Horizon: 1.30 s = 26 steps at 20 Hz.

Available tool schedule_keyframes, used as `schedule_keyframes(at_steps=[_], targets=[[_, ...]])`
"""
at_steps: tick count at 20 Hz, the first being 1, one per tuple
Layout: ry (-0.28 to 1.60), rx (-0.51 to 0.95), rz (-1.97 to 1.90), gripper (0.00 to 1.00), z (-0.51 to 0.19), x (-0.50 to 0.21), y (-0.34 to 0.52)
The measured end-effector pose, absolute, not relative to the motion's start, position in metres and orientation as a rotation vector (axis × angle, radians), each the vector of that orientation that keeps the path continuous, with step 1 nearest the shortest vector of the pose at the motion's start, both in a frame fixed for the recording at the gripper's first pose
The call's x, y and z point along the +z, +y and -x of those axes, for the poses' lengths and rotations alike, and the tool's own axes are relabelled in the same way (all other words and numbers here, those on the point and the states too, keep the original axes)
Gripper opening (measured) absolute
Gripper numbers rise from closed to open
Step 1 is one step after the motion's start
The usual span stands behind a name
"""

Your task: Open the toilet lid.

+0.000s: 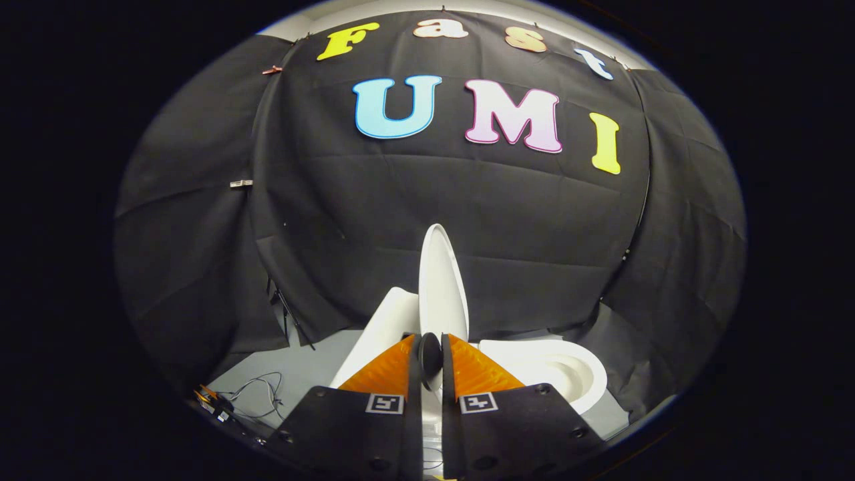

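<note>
The white toilet is seen from its side, with the tank (384,327) to the left of my fingers and the open bowl (558,374) to their right. The white lid (441,280) stands raised, nearly upright and edge-on, just ahead of the fingertips and leaning toward the tank. A small dark round knob (429,357) at the lid's lower edge sits between my fingers. My gripper (430,342) is shut on that knob, with both fingers pressing its sides.
Grey floor (314,361) lies left of the tank, with loose cables (260,391) and a small device (214,404) on it. A thin stand leg (294,321) leans by the black cloth wall, which rises close behind and around the toilet.
</note>
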<state>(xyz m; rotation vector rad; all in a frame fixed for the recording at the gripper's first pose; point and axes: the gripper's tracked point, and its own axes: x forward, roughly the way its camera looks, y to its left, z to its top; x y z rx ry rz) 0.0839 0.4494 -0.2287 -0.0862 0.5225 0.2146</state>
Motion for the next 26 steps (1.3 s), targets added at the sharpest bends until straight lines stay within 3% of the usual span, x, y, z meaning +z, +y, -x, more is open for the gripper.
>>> schedule_keyframes(at_steps=[8, 12, 17, 26], targets=[[0.531, 0.196, 0.129, 0.16, -0.083, -0.223, 0.441], [0.554, 0.230, 0.100, 0.31, -0.075, -0.214, 0.439], [0.512, 0.258, 0.121, 1.00, -0.065, -0.193, 0.424], [0.427, 0.278, 0.004, 0.99, -0.053, -0.129, 0.374]])
